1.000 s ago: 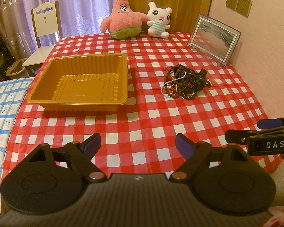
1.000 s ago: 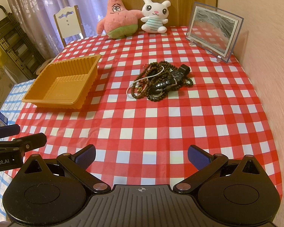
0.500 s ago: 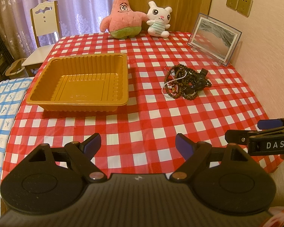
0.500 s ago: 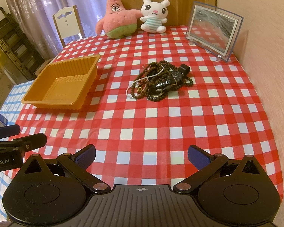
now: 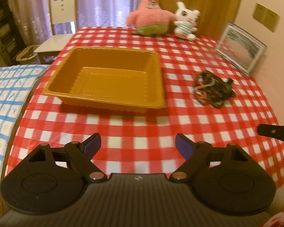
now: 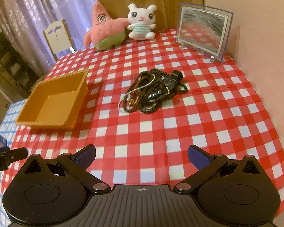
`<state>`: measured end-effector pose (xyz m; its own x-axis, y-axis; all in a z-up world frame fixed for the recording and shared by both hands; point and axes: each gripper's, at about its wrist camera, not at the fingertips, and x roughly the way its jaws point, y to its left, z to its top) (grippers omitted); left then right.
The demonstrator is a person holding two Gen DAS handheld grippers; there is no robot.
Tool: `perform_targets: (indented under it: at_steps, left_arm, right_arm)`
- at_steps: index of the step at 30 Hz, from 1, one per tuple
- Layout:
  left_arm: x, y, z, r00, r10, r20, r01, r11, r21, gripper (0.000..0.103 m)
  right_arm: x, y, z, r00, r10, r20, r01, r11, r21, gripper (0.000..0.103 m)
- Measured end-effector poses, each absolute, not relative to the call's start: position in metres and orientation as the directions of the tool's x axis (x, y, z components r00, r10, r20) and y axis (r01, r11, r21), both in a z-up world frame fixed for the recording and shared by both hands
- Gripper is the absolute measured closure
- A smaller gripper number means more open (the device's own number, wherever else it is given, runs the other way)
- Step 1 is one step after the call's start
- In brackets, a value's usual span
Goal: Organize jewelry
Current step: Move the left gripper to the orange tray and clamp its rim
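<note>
Far edge: two plush toys (image 6: pixel 119 30) and a frame (image 6: pixel 203 31), chair (image 5: pixel 61 17) beyond; nothing blocks the table. Tray (image 5: pixel 106 79) left, nothing in it. Jewelry (image 6: pixel 153 90) piled right of the tray, on the cloth. My left gripper (image 5: pixel 138 145) and right gripper (image 6: pixel 141 156) both spread wide, holding nothing. Only the right view resolves beads and a watch; left is blurred.

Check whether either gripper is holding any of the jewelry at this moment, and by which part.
Nothing is held. The left gripper and right gripper are both open over bare tablecloth, and the jewelry pile lies untouched on the table beside the yellow tray.
</note>
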<state>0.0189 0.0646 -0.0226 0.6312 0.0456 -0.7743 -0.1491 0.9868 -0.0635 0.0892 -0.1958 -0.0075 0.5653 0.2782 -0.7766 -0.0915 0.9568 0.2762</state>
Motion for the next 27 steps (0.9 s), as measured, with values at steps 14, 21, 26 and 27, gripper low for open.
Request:
perform_targets:
  at_steps: [14,21,26,27]
  left_arm:
    - [0.043,0.179,-0.052,0.681,0.139,-0.719,-0.365,0.916,-0.168,0.025]
    - [0.059,0.221,-0.068,0.733,0.187,-0.654,-0.428,0.874,-0.230,0.030]
    - [0.072,0.243,-0.083,0.760,0.232,-0.608,-0.463,0.849,-0.254,0.033]
    - [0.075,0.248,-0.087,0.766,0.229,-0.601,-0.463,0.844,-0.269,0.034]
  right_arm:
    - [0.126,-0.175,-0.034,0.564,0.215,-0.797,0.003,0.965,0.262,0.000]
    - [0.146,-0.159,-0.043,0.546,0.188,-0.817,0.039,0.968,0.249,0.000]
    - [0.158,-0.146,-0.048,0.530,0.178,-0.829,0.045,0.970,0.237,0.000]
    - [0.160,-0.143,-0.048,0.527,0.178,-0.831,0.043,0.971,0.235,0.000]
